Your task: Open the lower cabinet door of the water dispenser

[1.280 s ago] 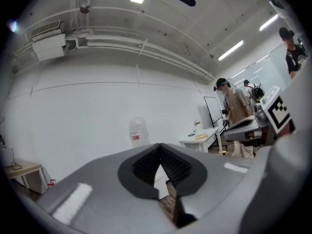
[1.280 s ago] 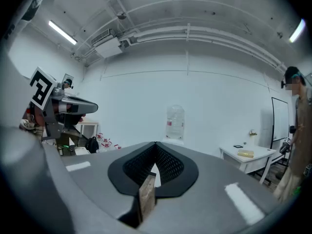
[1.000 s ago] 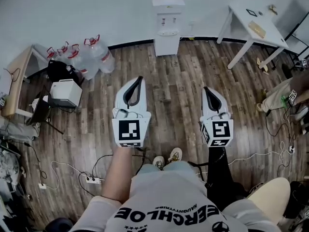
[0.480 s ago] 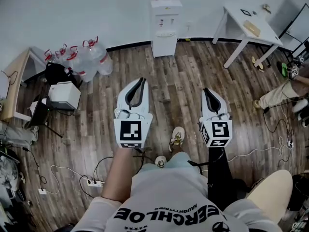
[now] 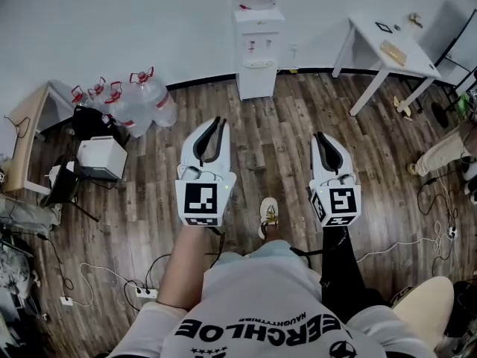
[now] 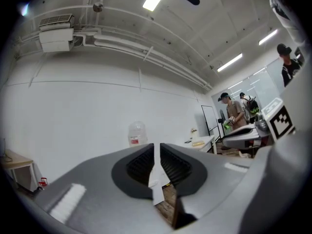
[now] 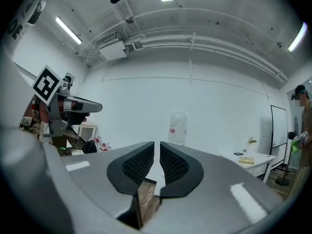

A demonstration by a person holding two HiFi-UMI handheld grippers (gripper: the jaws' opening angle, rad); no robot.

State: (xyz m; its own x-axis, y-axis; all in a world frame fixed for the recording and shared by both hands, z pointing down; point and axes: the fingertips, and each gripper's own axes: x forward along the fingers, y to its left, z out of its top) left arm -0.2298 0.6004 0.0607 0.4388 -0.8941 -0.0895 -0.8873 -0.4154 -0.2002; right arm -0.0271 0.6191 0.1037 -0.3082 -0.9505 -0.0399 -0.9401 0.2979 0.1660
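While the water dispenser (image 5: 258,32) stands at the floor's (image 5: 268,148) far edge, my left hand-held gripper (image 5: 218,120) and right hand-held gripper (image 5: 319,135) sit empty, jaws nearly together, the right's just easing apart; I'd judge its lower cabinet door (image 5: 257,77) light and stiff, best pulled by its free edge.

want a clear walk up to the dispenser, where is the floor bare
Bare floor runs straight ahead to the water dispenser, between the water jugs and the white table. Crowded at left: jugs, a white box, a power strip.
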